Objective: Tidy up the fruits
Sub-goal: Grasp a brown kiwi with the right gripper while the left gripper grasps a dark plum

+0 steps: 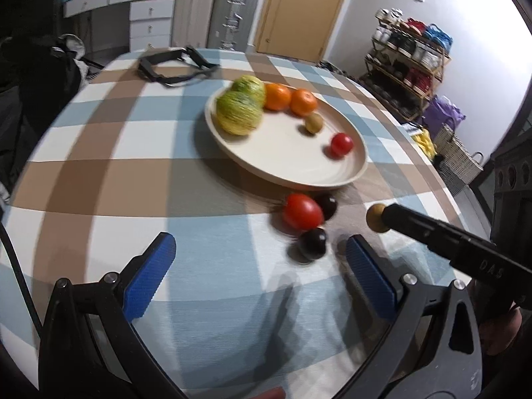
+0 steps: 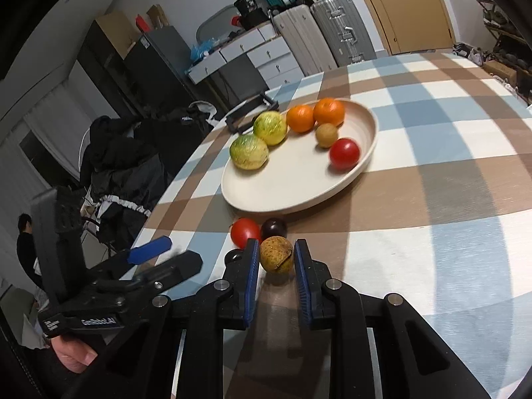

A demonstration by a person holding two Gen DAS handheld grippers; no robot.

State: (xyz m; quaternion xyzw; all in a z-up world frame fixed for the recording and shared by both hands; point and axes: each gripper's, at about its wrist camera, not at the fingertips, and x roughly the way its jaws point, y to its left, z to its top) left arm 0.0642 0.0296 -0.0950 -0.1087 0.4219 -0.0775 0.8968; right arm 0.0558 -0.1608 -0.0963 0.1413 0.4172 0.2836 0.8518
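Left tool [image 1: 259, 262]: my blue pads are spread wide over the checked desk [image 1: 99, 179], with nothing between them.
Green fruits [image 2: 248, 151]: two striped yellow-green ones sit side by side at the left end of the plate.
Plate [image 2: 266, 193]: a cream oval dish on the desk, well beyond my tools.
Oranges [image 2: 300, 118]: two, touching, at the far rim of the plate.
Small brown fruit on the plate [image 2: 326, 135]: just in front of the oranges.
Plate tomato [image 2: 344, 153]: near the right rim, beside that brown fruit.
Loose tomato [image 2: 245, 231]: on the desk just below the plate's near edge.
Dark plums [image 2: 273, 228]: one touches the loose tomato; another [image 1: 312, 243] lies nearer my left tool.
Right tool [image 2: 276, 259]: my pads pinch a small rough brown fruit [image 2: 276, 254], close beside the loose tomato and plum; whether it rests on the desk I cannot tell.
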